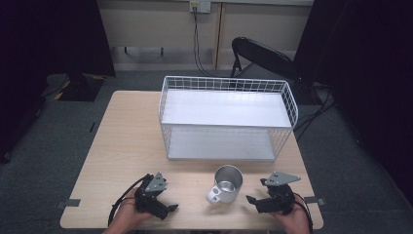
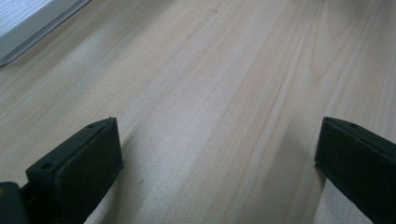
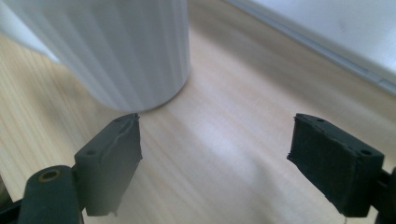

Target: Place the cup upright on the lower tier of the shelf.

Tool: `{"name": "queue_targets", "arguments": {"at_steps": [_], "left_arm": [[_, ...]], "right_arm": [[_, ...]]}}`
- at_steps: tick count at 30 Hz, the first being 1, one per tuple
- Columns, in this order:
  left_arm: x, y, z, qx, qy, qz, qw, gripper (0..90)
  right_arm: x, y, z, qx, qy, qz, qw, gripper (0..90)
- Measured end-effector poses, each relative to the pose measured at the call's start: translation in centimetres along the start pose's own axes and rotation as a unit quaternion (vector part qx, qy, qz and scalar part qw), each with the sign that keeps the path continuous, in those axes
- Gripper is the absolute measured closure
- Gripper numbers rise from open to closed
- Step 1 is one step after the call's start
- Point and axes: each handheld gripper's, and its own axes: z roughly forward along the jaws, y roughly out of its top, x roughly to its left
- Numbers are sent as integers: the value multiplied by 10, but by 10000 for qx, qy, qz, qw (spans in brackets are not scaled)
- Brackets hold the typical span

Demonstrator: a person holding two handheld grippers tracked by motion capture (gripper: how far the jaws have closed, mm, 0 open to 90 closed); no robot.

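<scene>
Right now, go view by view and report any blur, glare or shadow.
High view: sharp at the table, dark at the room's edges, soft glare on the wire basket shelves. Left gripper view: jaws blurred, each casting a faint shadow on the wood. Right gripper view: the mug close, soft-focused, shadowed at its base.

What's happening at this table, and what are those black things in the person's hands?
Those are hand-held grasping tools. The left tool and right tool rest low on the wooden table, both open and holding nothing. A white mug stands between them, near the right tool, in front of a white wire shelf rack.
</scene>
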Motion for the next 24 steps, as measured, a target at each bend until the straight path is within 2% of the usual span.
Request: {"name": "queue_targets", "arguments": {"at_steps": [7, 8, 18, 21, 24], "left_arm": [[0, 0, 0, 0, 1, 1, 10000, 0], [0, 0, 0, -2, 1, 1, 10000, 0], [0, 0, 0, -2, 0, -2, 10000, 0], [0, 0, 0, 0, 18, 8, 10000, 0], [0, 0, 0, -3, 19, 6, 10000, 0]], "right_arm": [[-4, 21, -10, -93, -36, -41, 9999, 159], [-4, 25, -13, -86, -96, -121, 9998, 159], [-9, 49, -29, -232, -57, -71, 9997, 172], [-9, 57, -32, -226, -78, -122, 9996, 174], [-8, 67, -37, -353, -42, -106, 9993, 174]]}}
